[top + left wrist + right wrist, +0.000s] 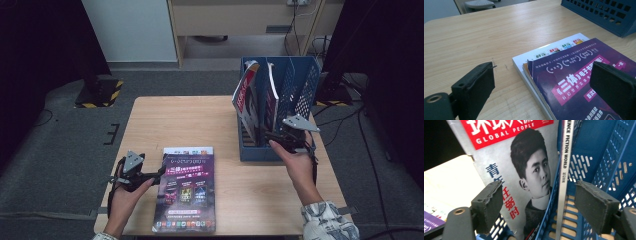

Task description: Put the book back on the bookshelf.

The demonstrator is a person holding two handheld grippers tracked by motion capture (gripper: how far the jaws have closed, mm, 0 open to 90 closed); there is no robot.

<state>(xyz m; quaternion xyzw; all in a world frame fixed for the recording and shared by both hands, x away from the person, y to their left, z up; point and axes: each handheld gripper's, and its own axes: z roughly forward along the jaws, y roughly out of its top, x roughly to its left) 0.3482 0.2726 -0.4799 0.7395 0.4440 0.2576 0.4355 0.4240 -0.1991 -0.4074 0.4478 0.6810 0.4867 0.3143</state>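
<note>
Two magazines stand in the blue perforated plastic file rack (295,90) at the table's far right, while a purple-covered magazine stack (186,189) lies flat near left, seemingly next to be filed. The right gripper (278,136) hangs wide open before the rack, empty; the left gripper (156,175) gapes at the stack's edge, holding nothing.

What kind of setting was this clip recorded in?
Probably an office or lab room set up for recording: a wooden table on grey carpet, a blue file rack holding magazines, and loose cables on the floor.
</note>
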